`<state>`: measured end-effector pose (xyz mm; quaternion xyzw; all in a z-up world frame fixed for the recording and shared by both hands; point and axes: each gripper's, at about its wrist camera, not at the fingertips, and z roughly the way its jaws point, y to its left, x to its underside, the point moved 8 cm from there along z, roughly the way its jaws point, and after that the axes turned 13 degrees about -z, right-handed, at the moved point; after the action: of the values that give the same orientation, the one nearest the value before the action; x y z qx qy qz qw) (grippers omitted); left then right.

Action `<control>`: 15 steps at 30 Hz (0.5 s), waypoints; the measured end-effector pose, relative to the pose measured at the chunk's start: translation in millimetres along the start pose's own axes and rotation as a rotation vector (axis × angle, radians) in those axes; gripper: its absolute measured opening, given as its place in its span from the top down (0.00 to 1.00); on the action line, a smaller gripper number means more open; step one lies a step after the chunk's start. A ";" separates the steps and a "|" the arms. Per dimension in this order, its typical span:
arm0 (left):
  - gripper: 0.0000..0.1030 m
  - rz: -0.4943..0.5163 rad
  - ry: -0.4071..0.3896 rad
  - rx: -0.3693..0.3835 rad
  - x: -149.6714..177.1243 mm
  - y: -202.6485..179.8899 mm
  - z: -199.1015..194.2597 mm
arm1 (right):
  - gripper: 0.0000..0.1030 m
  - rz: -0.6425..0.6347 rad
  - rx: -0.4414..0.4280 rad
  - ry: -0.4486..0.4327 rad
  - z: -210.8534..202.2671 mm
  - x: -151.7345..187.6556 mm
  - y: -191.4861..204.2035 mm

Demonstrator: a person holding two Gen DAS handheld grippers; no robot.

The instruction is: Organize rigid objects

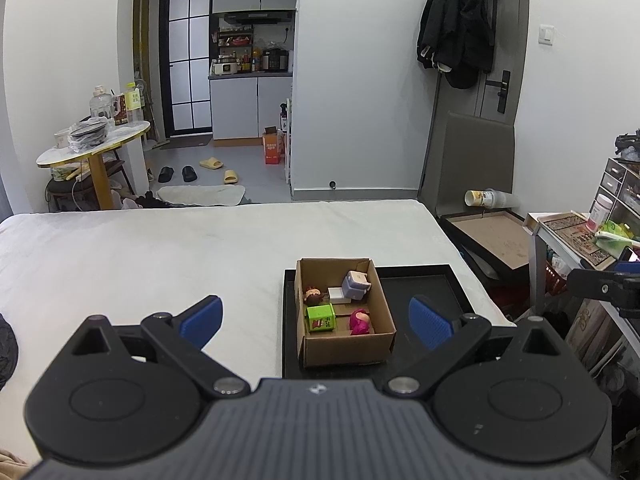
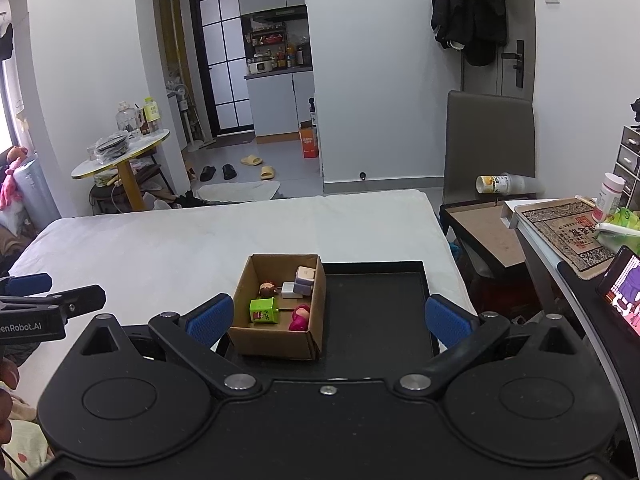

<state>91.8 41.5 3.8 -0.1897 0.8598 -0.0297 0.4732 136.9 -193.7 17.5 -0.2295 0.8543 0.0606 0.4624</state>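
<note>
Both units hang back, empty: left hand-held gripper and right hand-held gripper have fingers spread wide. Beyond them, the cardboard box sits on the black tray's left side, on the bed. Inside: green cube toy, pink figure, brown-haired figure, white block, lavender toy. Tray otherwise bare, so sorting looks about finished.

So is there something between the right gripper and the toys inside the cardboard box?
Nothing visible. The right gripper is open, above the black tray; the cardboard box is open-topped, so the green cube and pink toy lie exposed.
</note>
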 end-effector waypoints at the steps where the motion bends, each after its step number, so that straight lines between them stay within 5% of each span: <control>1: 0.04 -0.002 0.002 -0.001 0.7 0.0 0.1 | 0.00 -0.002 0.000 0.001 0.3 0.0 0.3; 15: 0.04 -0.008 0.008 -0.003 0.7 2.6 -0.9 | 0.00 -0.004 0.003 0.004 1.0 -0.7 0.7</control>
<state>90.0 43.6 3.1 -0.1935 0.8610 -0.0311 0.4693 137.7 -192.5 17.4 -0.2305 0.8549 0.0578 0.4611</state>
